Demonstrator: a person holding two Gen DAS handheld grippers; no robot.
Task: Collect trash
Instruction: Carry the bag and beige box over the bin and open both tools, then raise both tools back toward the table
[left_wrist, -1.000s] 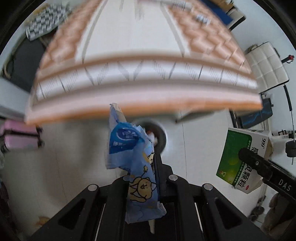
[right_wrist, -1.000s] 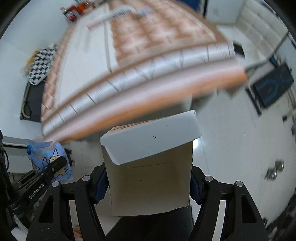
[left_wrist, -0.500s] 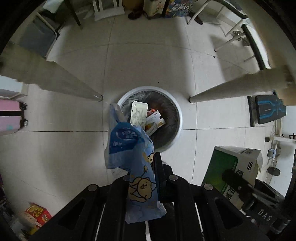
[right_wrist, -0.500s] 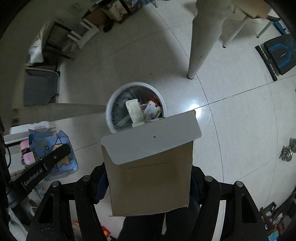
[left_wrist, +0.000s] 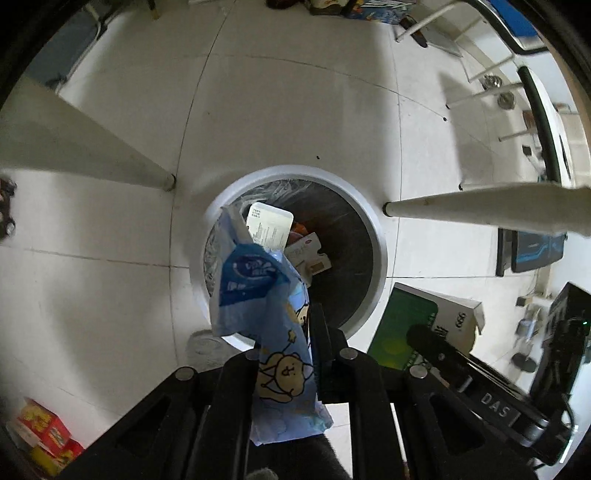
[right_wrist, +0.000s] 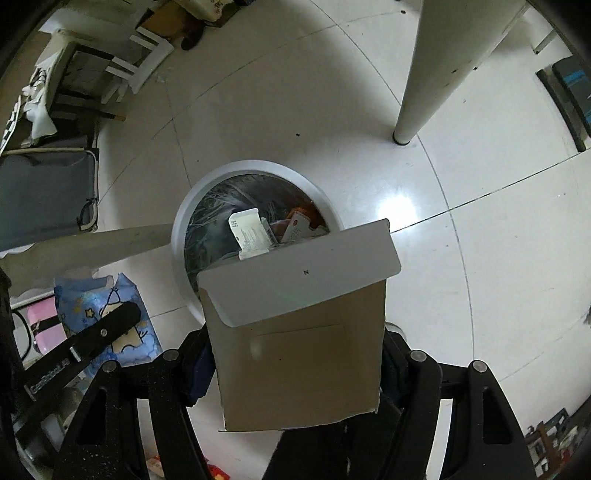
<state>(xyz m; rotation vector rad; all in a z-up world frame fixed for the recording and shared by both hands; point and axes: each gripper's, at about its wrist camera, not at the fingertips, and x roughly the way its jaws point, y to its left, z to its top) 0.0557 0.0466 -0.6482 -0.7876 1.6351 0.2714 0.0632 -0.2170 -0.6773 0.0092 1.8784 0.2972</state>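
My left gripper (left_wrist: 284, 332) is shut on a blue cartoon-printed wrapper (left_wrist: 258, 295) and holds it above the near rim of a round white trash bin (left_wrist: 380, 243). The bin holds several boxes and cards. My right gripper (right_wrist: 295, 354) is shut on a green and white carton (right_wrist: 299, 332) with its flap open, held over the bin's near edge (right_wrist: 255, 164). The carton also shows in the left wrist view (left_wrist: 424, 321), and the wrapper in the right wrist view (right_wrist: 99, 306).
White table legs stand beside the bin on the left (left_wrist: 74, 147) and right (left_wrist: 480, 210) of a tiled floor. A red and yellow box (left_wrist: 40, 435) lies at the lower left. A grey bag (right_wrist: 44, 192) and chairs (right_wrist: 140, 62) stand further off.
Both grippers have swung from the patterned tabletop down to the floor and closed in on the bin, which now looks larger. Both still hold their items.
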